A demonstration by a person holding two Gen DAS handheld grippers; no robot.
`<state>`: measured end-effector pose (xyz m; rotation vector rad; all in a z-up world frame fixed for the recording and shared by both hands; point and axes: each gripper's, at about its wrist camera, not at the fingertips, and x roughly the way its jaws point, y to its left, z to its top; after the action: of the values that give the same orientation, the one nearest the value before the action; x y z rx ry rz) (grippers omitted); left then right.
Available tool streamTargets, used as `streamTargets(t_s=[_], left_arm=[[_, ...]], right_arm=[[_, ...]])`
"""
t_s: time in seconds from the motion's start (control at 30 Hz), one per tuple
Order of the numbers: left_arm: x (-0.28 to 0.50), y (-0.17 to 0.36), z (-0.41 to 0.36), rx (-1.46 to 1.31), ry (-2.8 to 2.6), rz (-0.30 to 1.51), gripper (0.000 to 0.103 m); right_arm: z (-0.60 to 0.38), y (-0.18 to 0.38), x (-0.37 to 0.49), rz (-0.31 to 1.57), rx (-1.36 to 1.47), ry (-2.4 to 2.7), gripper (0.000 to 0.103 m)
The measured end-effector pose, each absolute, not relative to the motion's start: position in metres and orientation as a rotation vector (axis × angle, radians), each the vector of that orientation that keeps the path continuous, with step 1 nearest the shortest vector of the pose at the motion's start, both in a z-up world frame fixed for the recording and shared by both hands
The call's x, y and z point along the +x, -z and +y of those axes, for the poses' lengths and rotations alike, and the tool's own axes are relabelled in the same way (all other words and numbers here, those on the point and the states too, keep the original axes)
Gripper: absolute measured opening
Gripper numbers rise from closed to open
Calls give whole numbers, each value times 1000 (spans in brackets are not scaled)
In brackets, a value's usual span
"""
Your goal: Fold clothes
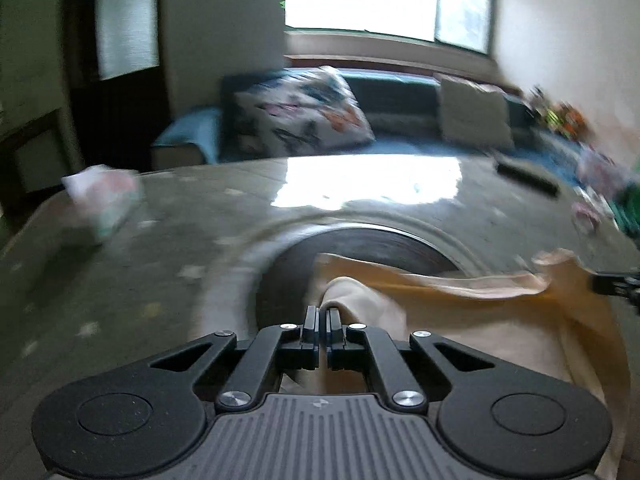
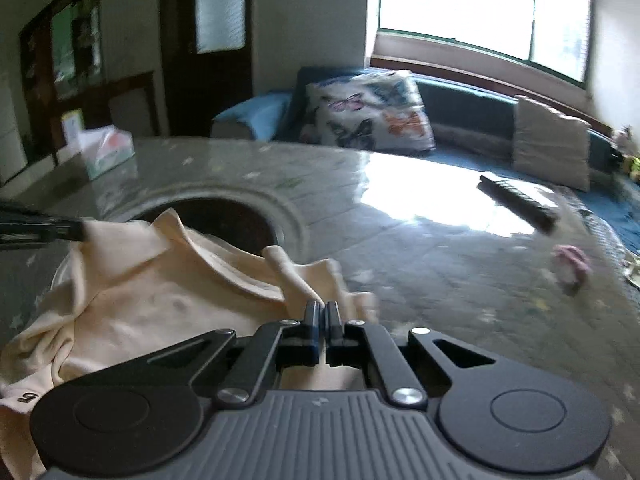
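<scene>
1. Left wrist view: the left claw was clenched on a bunched fold of the cream garment, whose cloth rose between the closed jaws. The garment lay on the bench, draped partly over the dark round recess at its centre. The right claw entered at the right edge, touching the garment's far corner.
   - Risk: the grip appeared to cover only a narrow pinch of cloth. A sharp pull would probably strip it from the jaws.
   - Risk: slack cloth could sag into the recess and drag on its rim.

2. Right wrist view: the right claw was clenched on a raised fold near the garment's edge. The left claw held the opposite corner at the left. A dark remote, a pink scrap and a tissue box lay on the bench, all apart from the garment.
   - Risk: unequal lifting by the two claws would likely skew the fold line.
   - Risk: both views were blurred, so the depth of either grip could not be confirmed.
</scene>
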<state>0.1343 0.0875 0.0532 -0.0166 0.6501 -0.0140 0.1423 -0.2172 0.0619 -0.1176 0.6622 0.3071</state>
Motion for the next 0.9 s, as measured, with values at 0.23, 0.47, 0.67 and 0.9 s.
streamTargets(t_s=[0.23,0.47,0.67,0.9], left_arm=[[72,-58,159,-116,-172,617,3],[22,-35,208,-180,-299,670,3],[5,-19,216,-160,-367,743,7],[-11,-41,183,-86,-254,667,54]], right_arm=[[-280,-74,103,617,-33,-154,2],[-335,-63,69,636,46,12,1],[-358,-39,55,719,81,54,6],[-371,-30,61,742,148,84,25]])
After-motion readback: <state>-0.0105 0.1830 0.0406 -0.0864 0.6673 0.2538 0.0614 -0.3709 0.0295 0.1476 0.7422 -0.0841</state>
